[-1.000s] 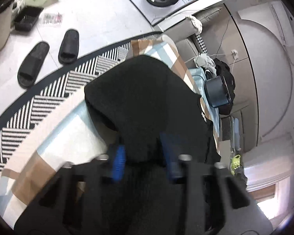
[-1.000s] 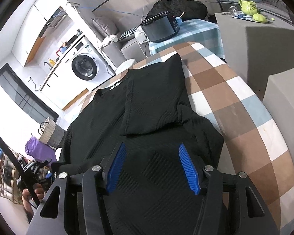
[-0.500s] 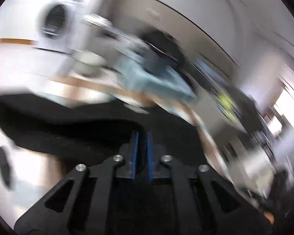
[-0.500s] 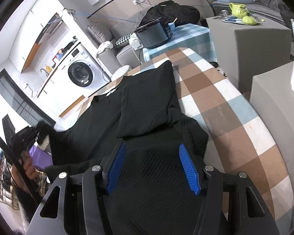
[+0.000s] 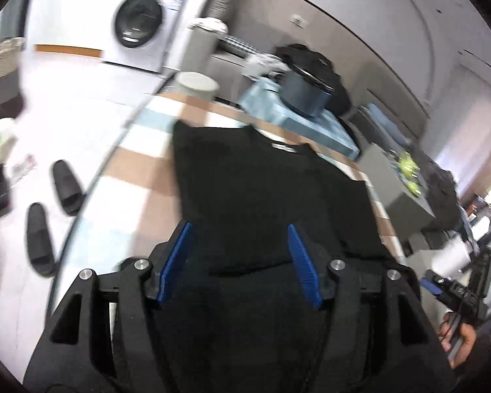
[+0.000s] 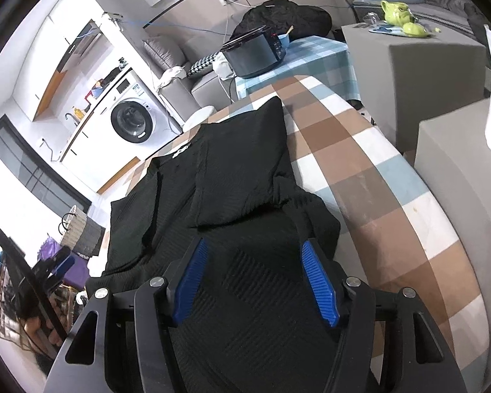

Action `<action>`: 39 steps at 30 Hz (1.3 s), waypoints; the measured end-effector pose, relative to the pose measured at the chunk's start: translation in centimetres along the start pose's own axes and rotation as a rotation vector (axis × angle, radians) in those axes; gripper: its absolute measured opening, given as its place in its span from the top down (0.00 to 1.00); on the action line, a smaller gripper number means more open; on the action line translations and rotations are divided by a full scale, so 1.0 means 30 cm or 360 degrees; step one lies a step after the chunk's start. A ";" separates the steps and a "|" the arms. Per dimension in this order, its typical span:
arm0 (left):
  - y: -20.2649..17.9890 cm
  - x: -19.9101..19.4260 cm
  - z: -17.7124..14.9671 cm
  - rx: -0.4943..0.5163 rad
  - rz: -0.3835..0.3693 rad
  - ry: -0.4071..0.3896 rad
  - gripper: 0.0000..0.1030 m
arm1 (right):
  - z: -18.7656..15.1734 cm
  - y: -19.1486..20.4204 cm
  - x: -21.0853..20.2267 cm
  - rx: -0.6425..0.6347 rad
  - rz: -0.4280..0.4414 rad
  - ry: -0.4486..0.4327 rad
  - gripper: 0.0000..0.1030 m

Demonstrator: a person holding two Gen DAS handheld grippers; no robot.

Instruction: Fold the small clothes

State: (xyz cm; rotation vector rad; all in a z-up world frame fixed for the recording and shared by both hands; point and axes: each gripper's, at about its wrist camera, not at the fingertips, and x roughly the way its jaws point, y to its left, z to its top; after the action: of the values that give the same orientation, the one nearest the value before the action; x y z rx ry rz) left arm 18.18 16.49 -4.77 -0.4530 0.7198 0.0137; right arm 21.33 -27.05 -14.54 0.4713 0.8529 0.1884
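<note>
Spread flat, the black knit top (image 6: pixel 242 177) lies along a surface covered by a brown, white and pale-blue checked cloth (image 6: pixel 370 177), its neckline with a small white label (image 5: pixel 283 146) at the far end. Both sleeves are folded inward over the body, so that the garment forms a long dark strip, with the hem end nearest the cameras. In the left wrist view the left tool (image 5: pixel 239 262) hovers over the near part of the top with its blue pads (image 5: pixel 176 262) spread wide apart and nothing between them. In the right wrist view the right tool (image 6: pixel 255 281) is likewise above the hem area, its blue ribbed pads (image 6: pixel 319 286) standing well apart with only the fabric below showing in the gap; whether either tool touches the cloth cannot be told. Beyond the neckline stands a dark electric cooker (image 6: pixel 255 54) on a blue checked cloth, with a black bag behind it. A white front-loading washing machine (image 6: pixel 131 121) stands against the far wall. On the pale floor to the left of the surface lie two black slippers (image 5: pixel 54 209), and a woven basket (image 6: pixel 78 229) sits near the surface's left edge. To the right, grey blocks (image 6: pixel 412 75) carry green objects (image 6: pixel 397 13).
</note>
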 end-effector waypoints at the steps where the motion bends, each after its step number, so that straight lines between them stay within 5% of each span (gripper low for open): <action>1: 0.021 -0.022 -0.015 -0.0002 0.0028 -0.0013 0.44 | 0.001 0.001 -0.004 -0.0008 0.0004 -0.0004 0.40; 7: 0.099 -0.159 -0.144 0.0039 0.0175 -0.0047 0.30 | -0.028 -0.030 -0.099 -0.0078 -0.0022 -0.0038 0.40; 19: 0.270 -0.160 -0.372 -0.0140 0.0282 0.0147 0.29 | -0.192 -0.230 -0.128 0.0038 -0.0078 0.0145 0.41; 22: 0.266 -0.160 -0.393 -0.0133 0.0279 0.0166 0.29 | -0.202 -0.217 -0.073 -0.0010 -0.0036 0.0204 0.51; 25: 0.257 -0.141 -0.387 -0.0123 0.0299 0.0188 0.29 | -0.201 -0.190 -0.025 -0.0109 -0.0018 0.0266 0.82; 28: 0.249 -0.126 -0.380 -0.0128 0.0293 0.0212 0.29 | -0.168 -0.226 -0.042 -0.0051 -0.0084 0.0118 0.93; 33: 0.229 -0.086 -0.357 -0.0081 0.0301 0.0257 0.29 | -0.145 -0.336 -0.047 0.0155 -0.0172 0.0124 0.86; 35: 0.226 -0.057 -0.349 -0.0065 0.0308 0.0295 0.29 | -0.154 -0.347 -0.047 0.0171 -0.0079 0.0144 0.70; 39: 0.209 -0.001 -0.342 -0.0023 0.0298 0.0346 0.34 | -0.164 -0.324 -0.045 0.0098 0.0050 0.0164 0.64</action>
State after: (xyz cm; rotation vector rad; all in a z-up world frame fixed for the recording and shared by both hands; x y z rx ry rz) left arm 10.61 17.99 -13.99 -0.4030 0.9750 0.1477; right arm 16.45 -34.50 -20.98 0.5362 0.9546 0.2175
